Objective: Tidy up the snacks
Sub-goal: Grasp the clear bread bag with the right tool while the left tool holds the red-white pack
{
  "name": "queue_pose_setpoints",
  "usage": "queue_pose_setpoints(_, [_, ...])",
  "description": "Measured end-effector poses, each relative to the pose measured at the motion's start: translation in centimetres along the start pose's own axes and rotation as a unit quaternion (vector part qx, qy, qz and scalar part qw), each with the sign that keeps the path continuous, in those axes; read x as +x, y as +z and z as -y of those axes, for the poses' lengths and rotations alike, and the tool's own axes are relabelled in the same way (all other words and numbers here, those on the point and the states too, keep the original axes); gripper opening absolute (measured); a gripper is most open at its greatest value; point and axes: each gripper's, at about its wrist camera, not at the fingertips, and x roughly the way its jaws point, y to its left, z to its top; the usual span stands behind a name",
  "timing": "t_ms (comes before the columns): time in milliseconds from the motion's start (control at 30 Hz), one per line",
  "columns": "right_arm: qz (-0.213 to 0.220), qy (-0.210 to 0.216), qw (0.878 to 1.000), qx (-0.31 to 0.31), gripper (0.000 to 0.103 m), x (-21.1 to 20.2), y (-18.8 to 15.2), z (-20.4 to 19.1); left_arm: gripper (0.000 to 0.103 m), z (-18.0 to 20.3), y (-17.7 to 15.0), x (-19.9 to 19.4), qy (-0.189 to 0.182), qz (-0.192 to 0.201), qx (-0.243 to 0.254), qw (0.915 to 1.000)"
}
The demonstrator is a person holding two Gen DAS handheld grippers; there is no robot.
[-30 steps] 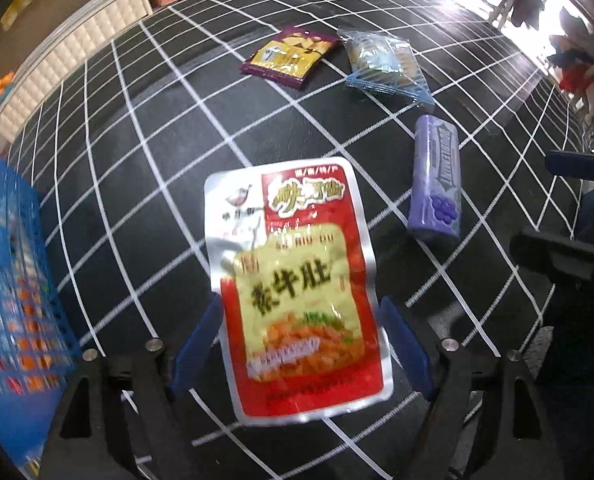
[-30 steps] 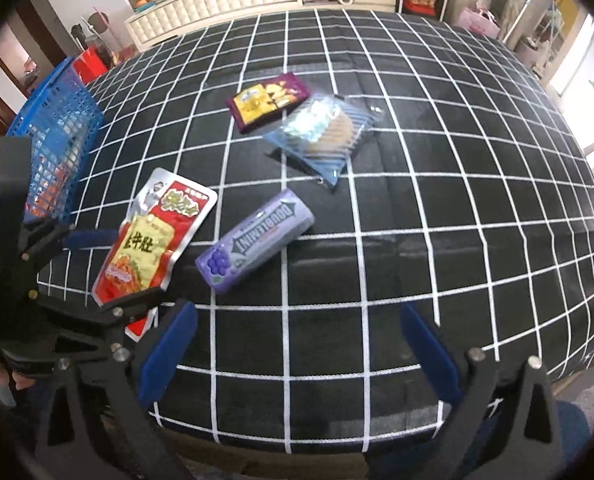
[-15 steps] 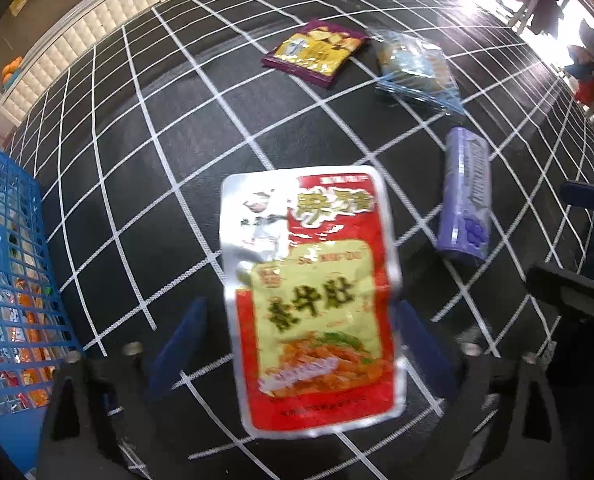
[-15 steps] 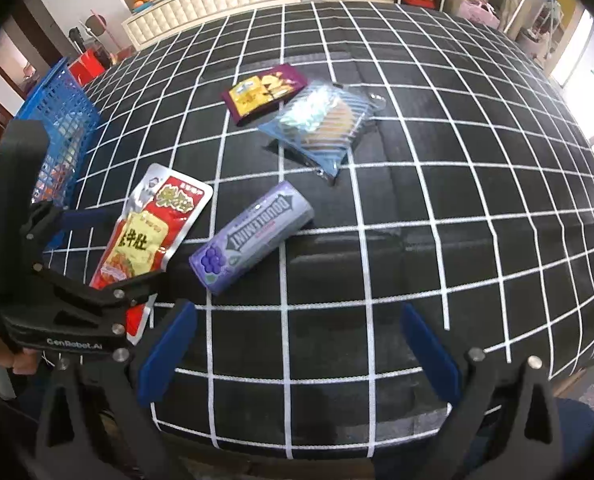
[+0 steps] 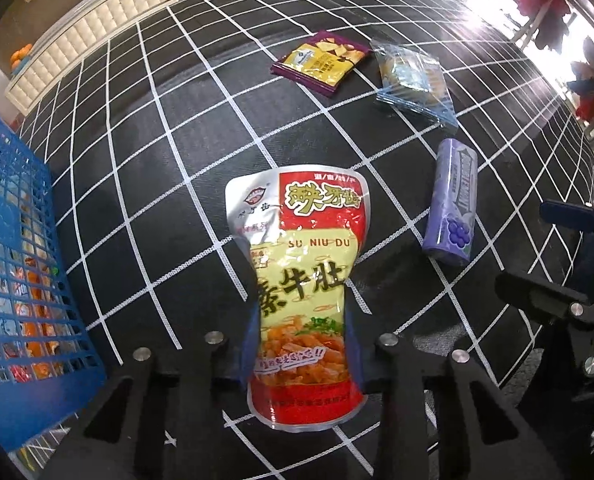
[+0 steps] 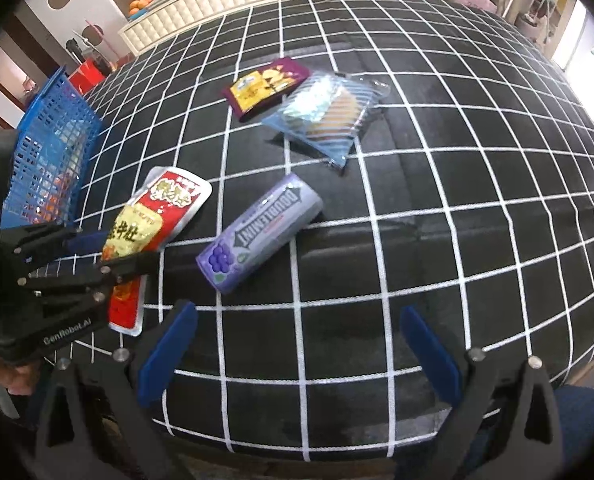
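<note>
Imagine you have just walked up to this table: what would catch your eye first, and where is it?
First, the red and yellow snack pouch near the table's front edge, pinched between the blue pads of the left claw, whose jaws are closing and buckling it inward. To its right lies a purple gum pack, with two more packets behind it. A blue basket stands at the left edge, and the right claw is open over bare checked cloth.

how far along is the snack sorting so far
Done: several packets already sit in the blue basket. In hand: the left tool is closing on the red and yellow pouch, pinching its sides. Left: the purple gum pack, purple chip packet and blue striped packet; the right tool is open.
</note>
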Motion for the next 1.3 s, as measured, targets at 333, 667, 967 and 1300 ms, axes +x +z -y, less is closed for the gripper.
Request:
queue_pose_setpoints(333, [0.012,-0.005,0.999,0.031,0.103,-0.9,2.5,0.5,0.033,-0.8,-1.4,-1.3,-0.034,0.029,-0.041,0.9981])
queue_pose_setpoints(667, [0.022,-0.019,0.999,0.046,0.103,0.5,7.4,0.5,0.033,-5.0,-0.1,-3.3,-0.028,0.071,-0.081,0.9937])
queue_pose_setpoints(967, [0.015,-0.042,0.998,0.031,0.102,2.7,11.7,0.2,0.033,-7.4,3.1,-3.3,-0.023,0.088,-0.097,0.9911])
queue_pose_setpoints(1300, [-0.013,-0.052,0.997,0.049,0.077,5.7,13.6,1.6,0.033,-8.0,5.4,-3.1,-0.032,0.098,-0.101,0.9895])
